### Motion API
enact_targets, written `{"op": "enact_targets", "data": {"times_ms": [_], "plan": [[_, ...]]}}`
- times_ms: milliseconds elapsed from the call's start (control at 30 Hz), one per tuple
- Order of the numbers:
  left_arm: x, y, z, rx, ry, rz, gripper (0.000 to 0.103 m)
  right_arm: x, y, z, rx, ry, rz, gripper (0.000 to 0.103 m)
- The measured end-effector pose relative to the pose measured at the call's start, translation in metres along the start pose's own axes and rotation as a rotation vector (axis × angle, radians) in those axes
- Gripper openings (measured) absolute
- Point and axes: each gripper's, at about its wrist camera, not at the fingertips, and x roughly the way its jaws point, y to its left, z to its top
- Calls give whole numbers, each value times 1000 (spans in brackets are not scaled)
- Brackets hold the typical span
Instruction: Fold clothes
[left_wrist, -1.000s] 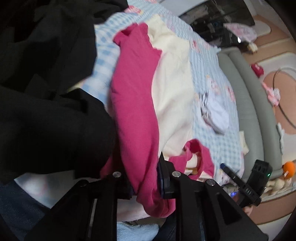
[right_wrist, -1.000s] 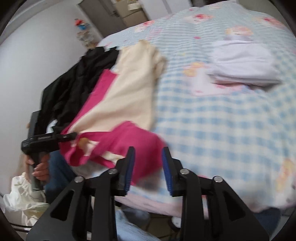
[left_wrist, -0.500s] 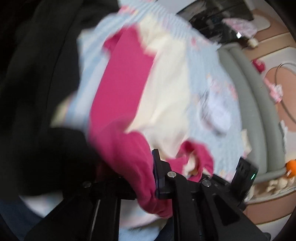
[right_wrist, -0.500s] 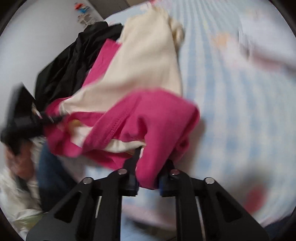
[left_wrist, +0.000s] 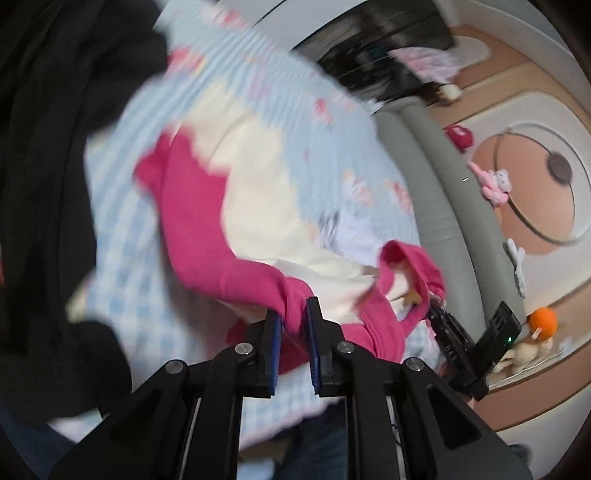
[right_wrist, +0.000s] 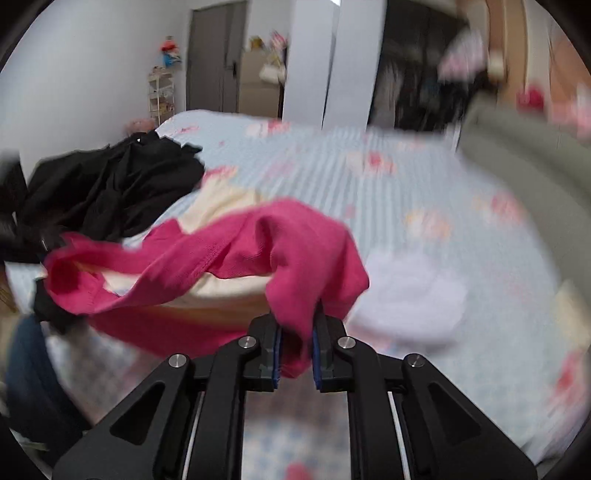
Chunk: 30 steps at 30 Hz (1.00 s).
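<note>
So the pink and cream garment (left_wrist: 207, 221) is only just off the bed: its near hem hangs in the air between the two tools while the far part, cream side up, lies on the blue checked bedspread (left_wrist: 122, 266). The left gripper (left_wrist: 293, 332) is clamped on one pink corner, its jaws having just closed onto the cloth, which fills the gap between the blue pads. The right gripper (right_wrist: 296, 345) has likewise just closed and pinches the other pink corner, a bunch of fabric drooping over its fingers. In the left view the right tool shows at the lower right with pink cloth running to it.

As I read it, this piece is at the very start of its fold; no crease is made, and the hem has yet to be carried over and laid flat. Beyond it a pale lilac item (right_wrist: 406, 295) lies on the bedspread in a compact shape; blur keeps me from saying whether it is folded. A heap of black clothes (right_wrist: 122, 192) lies crumpled at the far left of the bed, clearly unfolded, so most of the work looks to be ahead.
</note>
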Motion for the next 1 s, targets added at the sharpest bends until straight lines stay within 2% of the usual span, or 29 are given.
{"op": "enact_targets", "data": {"times_ms": [100, 133, 200, 267, 300, 400, 433, 467, 500, 600, 633, 667, 700, 767, 800, 867, 933, 1000], "plan": [[35, 24, -27, -51, 110, 19, 16, 5, -20, -21, 153, 34, 133, 11], [46, 30, -36, -71, 135, 33, 19, 10, -19, -28, 156, 52, 126, 11], [53, 42, -45, -117, 139, 46, 33, 19, -16, -42, 162, 90, 114, 11], [57, 55, -54, -164, 137, 54, 39, 29, -16, -61, 172, 157, 119, 12], [55, 61, -56, -196, 131, 15, 43, 32, -19, -72, 184, 184, 124, 14], [49, 70, -56, -258, 87, -82, 41, 40, -29, -102, 250, 254, 161, 21], [50, 70, -56, -261, 83, -96, 41, 43, -33, -112, 276, 276, 177, 22], [48, 64, -55, -241, 69, -84, 34, 48, -35, -119, 305, 302, 203, 22], [46, 57, -52, -212, 52, -62, 20, 56, -35, -126, 326, 332, 209, 22], [40, 35, -46, -127, -1, 5, 6, 75, -33, -138, 367, 385, 226, 24], [35, 27, -37, -103, -38, 31, 6, 79, -31, -139, 378, 391, 238, 30], [24, 21, -30, -75, -79, 63, 5, 84, -29, -141, 389, 397, 250, 41], [9, 16, -26, -51, -126, 93, 5, 88, -27, -142, 392, 407, 243, 46], [-23, 6, -18, -8, -227, 151, 5, 93, -21, -140, 391, 405, 251, 49], [-41, 7, -15, -12, -277, 165, 4, 94, -18, -139, 392, 398, 262, 49], [-76, 15, -11, -35, -362, 181, 4, 94, -15, -134, 395, 373, 267, 55], [-103, 24, -13, -52, -422, 197, 4, 95, -11, -130, 397, 348, 273, 57], [-118, 38, -16, -72, -421, 197, 5, 97, -2, -127, 375, 337, 301, 64]]}}
